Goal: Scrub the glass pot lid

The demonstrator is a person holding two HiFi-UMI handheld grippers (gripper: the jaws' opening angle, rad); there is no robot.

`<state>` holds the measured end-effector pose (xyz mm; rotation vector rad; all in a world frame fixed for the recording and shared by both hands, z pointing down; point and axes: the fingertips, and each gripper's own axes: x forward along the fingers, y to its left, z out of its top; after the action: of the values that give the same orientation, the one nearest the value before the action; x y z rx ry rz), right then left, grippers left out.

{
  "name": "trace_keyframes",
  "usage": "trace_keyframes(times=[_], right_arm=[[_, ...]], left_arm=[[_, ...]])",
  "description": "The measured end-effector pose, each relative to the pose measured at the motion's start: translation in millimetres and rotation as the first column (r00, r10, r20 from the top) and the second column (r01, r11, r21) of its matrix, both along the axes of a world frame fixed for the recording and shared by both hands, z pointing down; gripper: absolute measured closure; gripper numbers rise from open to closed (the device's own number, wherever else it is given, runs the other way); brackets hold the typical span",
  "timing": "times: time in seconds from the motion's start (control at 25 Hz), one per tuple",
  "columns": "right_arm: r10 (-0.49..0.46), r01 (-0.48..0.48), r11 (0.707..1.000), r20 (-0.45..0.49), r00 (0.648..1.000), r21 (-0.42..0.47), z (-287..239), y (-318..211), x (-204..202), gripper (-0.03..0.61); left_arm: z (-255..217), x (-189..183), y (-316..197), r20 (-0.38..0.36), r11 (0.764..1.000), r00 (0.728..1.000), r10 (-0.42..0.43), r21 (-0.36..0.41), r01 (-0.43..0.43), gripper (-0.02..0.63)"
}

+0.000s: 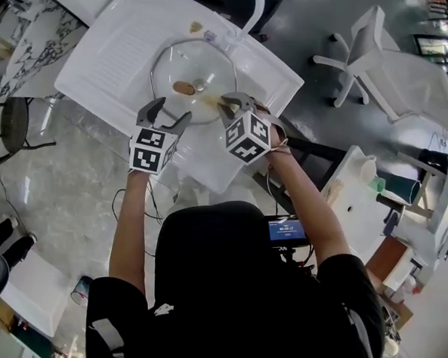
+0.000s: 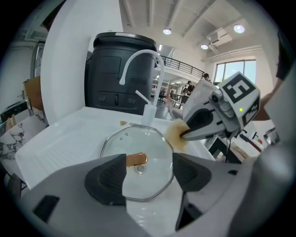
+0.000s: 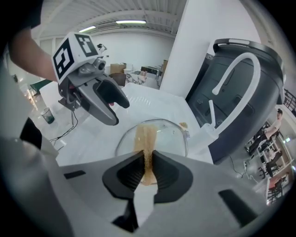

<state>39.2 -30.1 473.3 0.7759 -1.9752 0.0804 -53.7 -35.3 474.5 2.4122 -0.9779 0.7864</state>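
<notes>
A round glass pot lid (image 1: 195, 78) with a copper-coloured handle (image 1: 183, 87) lies flat in the white sink basin (image 1: 118, 52). My right gripper (image 1: 231, 102) is shut on a tan sponge (image 3: 146, 143), whose far end hangs over the lid's near right edge (image 2: 175, 134). My left gripper (image 1: 165, 111) is open with nothing between its jaws, just in front of the lid's near edge. Between its jaws the left gripper view shows the lid (image 2: 136, 164) and handle (image 2: 136, 159).
A white curved faucet (image 2: 141, 69) rises behind the basin, with a dark bin (image 2: 118, 74) beyond it. A small tan scrap (image 1: 196, 26) lies at the basin's far side. A white chair (image 1: 360, 56) and cluttered shelves (image 1: 407, 201) stand to the right.
</notes>
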Motion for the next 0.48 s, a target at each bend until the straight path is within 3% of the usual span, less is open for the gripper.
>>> trace_keyframes(times=[0.28,0.48], right_arm=[[0.099,-0.105,0.993,0.09,0.991,0.06,-45.7,16.8,-8.8,0.548],[0.154,-0.175,0.978,0.17,0.973,0.115,-78.1,29.3,-21.7,0.548]], left_arm=[[-53.8,-11.1,18.4,-0.024,0.994,1.0,-0.009,0.108,0.011,0.426],[-101.5,-26.4,35.0,-0.053,0.975,0.998,-0.035,0.217,0.046,0.517]])
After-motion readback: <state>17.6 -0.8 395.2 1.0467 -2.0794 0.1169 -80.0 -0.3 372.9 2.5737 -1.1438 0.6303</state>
